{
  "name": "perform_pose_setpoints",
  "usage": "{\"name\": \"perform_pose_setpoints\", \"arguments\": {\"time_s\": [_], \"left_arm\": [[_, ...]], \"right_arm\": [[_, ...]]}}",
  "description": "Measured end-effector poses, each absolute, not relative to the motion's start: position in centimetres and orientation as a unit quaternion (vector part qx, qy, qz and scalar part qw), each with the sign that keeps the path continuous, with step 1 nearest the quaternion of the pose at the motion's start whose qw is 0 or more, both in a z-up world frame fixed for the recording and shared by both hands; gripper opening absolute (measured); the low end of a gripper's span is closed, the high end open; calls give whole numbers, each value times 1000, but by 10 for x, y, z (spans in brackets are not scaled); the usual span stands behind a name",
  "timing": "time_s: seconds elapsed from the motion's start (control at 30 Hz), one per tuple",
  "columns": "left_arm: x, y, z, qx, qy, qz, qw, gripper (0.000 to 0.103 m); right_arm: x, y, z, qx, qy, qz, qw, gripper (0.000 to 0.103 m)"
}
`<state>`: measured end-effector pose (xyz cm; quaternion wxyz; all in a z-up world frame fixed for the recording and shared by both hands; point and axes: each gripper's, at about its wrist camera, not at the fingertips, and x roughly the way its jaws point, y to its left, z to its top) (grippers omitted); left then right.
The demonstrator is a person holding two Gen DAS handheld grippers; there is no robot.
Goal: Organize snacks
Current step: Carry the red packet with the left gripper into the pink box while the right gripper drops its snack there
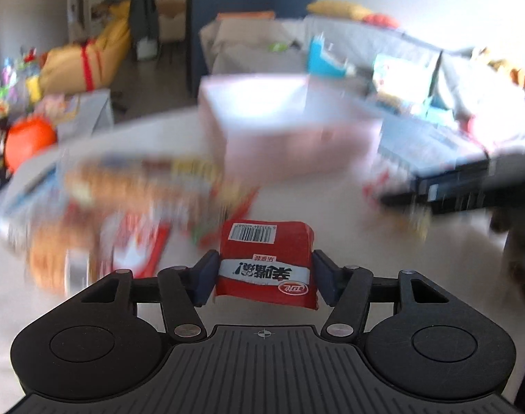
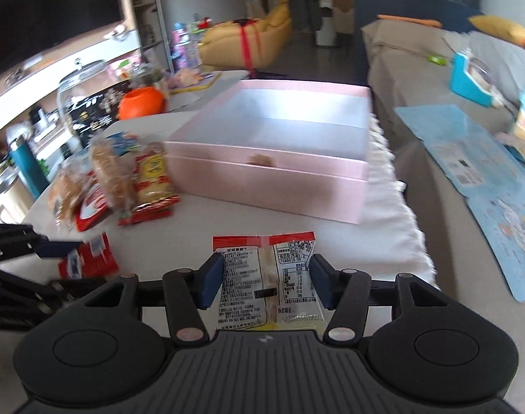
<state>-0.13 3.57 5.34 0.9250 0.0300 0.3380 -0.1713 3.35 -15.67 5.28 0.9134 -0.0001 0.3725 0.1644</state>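
My left gripper [image 1: 264, 277] is shut on a red snack packet [image 1: 266, 258] with a barcode, held above the table; it also shows at the left of the right wrist view [image 2: 86, 258]. My right gripper [image 2: 266, 281] is shut on a clear snack packet with a red top edge [image 2: 267, 276], printed back side up. An open pink box [image 2: 279, 145] sits ahead on the table, blurred in the left wrist view [image 1: 290, 120]. A pile of snack packets [image 2: 124, 179] lies left of the box, also blurred in the left wrist view [image 1: 107, 207].
A white fringed cloth [image 2: 393, 220] lies under the box's right side. A grey sofa [image 2: 435, 103] with blue paper sheets is on the right. An orange ball [image 2: 141, 101], a glass jar [image 2: 79, 103] and bottles stand at the left.
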Motion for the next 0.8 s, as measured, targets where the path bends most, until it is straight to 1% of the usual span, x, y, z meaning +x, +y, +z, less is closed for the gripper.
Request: {"name": "perform_pose_setpoints", "arguments": {"time_s": [0.17, 0.2, 0.23, 0.3, 0.37, 0.43, 0.67, 0.73, 0.8], "left_arm": [[47, 24, 101, 2, 272, -174, 946, 65], [63, 22, 110, -17, 254, -172, 952, 69], [78, 22, 115, -38, 246, -173, 953, 75], [117, 19, 115, -81, 264, -186, 943, 79], [145, 19, 106, -97, 289, -184, 934, 79], [148, 24, 97, -94, 298, -163, 936, 78], [99, 78, 76, -138, 285, -152, 936, 78], [105, 86, 77, -169, 288, -155, 930, 78], [125, 86, 89, -205, 280, -182, 920, 78]], "right_arm": [[33, -166, 54, 10, 369, 156, 916, 55], [33, -165, 54, 11, 369, 157, 916, 55], [34, -164, 54, 11, 369, 159, 916, 55], [38, -161, 53, 13, 371, 159, 915, 55], [41, -158, 52, 16, 372, 162, 914, 55], [42, -156, 51, 18, 373, 163, 913, 55], [42, -156, 54, 9, 369, 168, 914, 55], [46, -153, 63, 8, 359, 184, 915, 55], [58, -149, 78, 12, 347, 192, 918, 55]]}}
